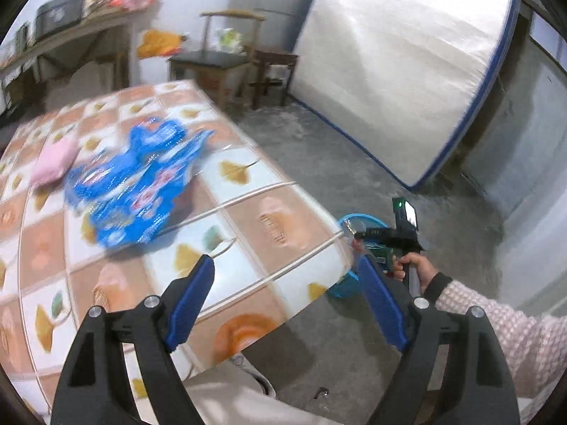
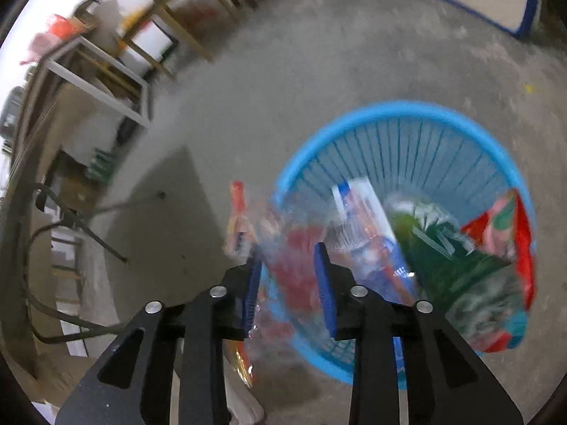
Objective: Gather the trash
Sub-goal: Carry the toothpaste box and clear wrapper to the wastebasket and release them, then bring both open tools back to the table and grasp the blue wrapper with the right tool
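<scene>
While several wrappers already lie inside the blue basket (image 2: pixel 407 120) on the concrete floor (image 2: pixel 283 71), the collecting looks partly done, not finished. Contents seen in the right wrist view: a green packet (image 2: pixel 443 248), a red-and-green packet (image 2: pixel 510 226) against the far wall, a white-and-blue carton (image 2: pixel 361 205). Right hand-held gripper (image 2: pixel 288 283): jaws part open, pointing down over the near rim, a clear wrapper with red print (image 2: pixel 290 276) between the pads; blur hides whether the pads press on it, so held or released cannot be told. Left hand-held gripper (image 1: pixel 283 304): jaws wide, empty, above the near edge of the tiled-pattern worktop (image 1: pixel 248 212). Remaining on the worktop: a blue printed plastic wrapper (image 1: pixel 141 180), mid-surface, well back from the edge; a pink soft item (image 1: pixel 53 163) touching it, trash or not unclear. Edges: the worktop corner overhangs just beside the basket, whose rim sits below it. Open room: bare floor around the basket; a mattress (image 1: pixel 407 71) leaning on the wall and a chair (image 1: pixel 212 56) stand well apart.
</scene>
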Demonstrator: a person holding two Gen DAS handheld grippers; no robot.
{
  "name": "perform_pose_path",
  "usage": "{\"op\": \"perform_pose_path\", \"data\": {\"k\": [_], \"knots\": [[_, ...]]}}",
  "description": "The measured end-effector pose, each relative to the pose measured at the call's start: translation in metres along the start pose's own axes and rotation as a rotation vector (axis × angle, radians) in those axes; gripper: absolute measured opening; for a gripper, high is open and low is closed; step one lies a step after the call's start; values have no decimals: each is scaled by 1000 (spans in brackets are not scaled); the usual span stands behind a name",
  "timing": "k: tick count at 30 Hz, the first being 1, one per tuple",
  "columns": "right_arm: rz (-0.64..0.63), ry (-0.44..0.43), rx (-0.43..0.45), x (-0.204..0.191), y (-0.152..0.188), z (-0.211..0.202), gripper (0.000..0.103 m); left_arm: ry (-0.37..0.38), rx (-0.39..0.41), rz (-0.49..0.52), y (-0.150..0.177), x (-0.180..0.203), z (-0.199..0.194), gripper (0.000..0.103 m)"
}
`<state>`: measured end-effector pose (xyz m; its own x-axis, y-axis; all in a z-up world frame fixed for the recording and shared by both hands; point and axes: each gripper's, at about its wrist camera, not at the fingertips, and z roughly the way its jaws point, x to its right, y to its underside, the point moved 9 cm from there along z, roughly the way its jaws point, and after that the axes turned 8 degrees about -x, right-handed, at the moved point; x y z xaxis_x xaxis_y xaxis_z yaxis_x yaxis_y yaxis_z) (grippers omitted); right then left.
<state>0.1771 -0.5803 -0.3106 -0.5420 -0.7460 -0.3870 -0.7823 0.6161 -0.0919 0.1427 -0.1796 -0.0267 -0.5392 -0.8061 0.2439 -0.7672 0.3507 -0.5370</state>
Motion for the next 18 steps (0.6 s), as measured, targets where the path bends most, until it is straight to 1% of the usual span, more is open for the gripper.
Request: {"op": "perform_pose_path", "data": {"k": [4, 5, 6, 8, 9, 12, 13, 15, 18], "knots": [[-15, 17, 24, -6, 5, -6, 32, 0, 3, -53, 4, -19, -5, 81], [-26, 28, 27, -9, 6, -9, 26, 2, 5, -58, 5, -21, -4, 81], [-36, 39, 26, -12, 7, -10, 15, 7, 8, -60, 5, -22, -5, 81], [-36, 53, 25, -13, 6, -13, 10, 13, 14, -56, 4, -20, -6, 81], [-34, 47, 32, -17, 4, -16, 7, 14, 14, -53, 2, -19, -1, 81], [-18, -49, 82, -24, -3, -33, 4, 18, 19, -52, 3, -19, -2, 81], [-7, -99, 102, -28, -5, -42, 4, 18, 20, -54, 3, -20, -3, 81], [7, -140, 113, -28, -10, -46, 4, 15, 19, -62, 5, -23, -3, 81], [42, -163, 80, -18, -8, -31, 4, 19, 16, -76, 7, -26, -3, 81]]}}
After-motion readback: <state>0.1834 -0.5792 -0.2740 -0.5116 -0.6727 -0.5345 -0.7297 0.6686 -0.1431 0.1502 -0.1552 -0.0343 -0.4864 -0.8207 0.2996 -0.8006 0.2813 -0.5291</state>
